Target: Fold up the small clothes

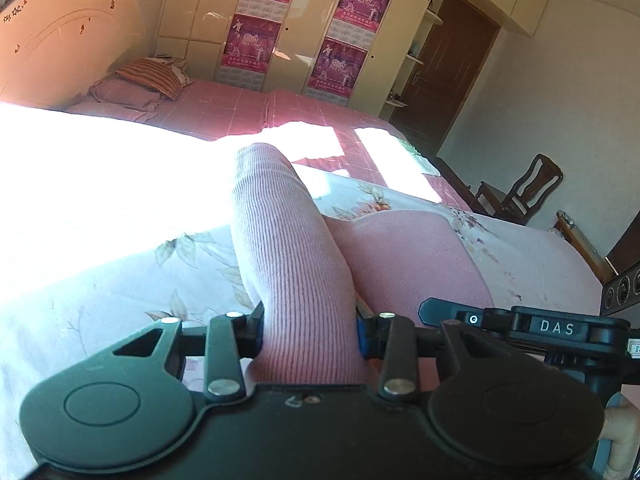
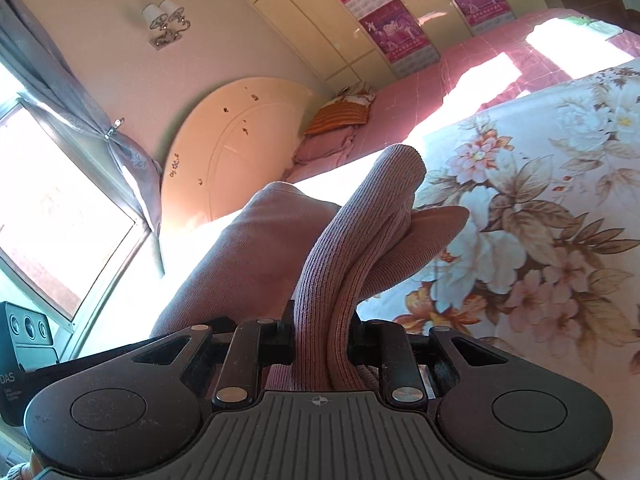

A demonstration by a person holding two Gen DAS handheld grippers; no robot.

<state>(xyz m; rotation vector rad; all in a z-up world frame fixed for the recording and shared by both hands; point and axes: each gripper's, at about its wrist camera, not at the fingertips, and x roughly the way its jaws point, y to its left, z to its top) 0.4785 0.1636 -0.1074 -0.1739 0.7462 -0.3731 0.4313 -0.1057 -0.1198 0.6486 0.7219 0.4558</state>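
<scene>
A pink ribbed knit garment is lifted off the floral sheet, with both grippers holding it. My left gripper is shut on a thick fold of it, and the cloth hides the fingertips. The rest of the garment drapes to the right, towards the other gripper's black body. In the right wrist view my right gripper is shut on a bunched ribbed edge of the garment, which stands up in front of it. More of the pink cloth sags to the left above the floral sheet.
The floral sheet lies over a pink checked bedspread. Pillows sit by a cream headboard. Wardrobes with posters line the far wall. A wooden chair and a door are at the right. A bright window casts glare.
</scene>
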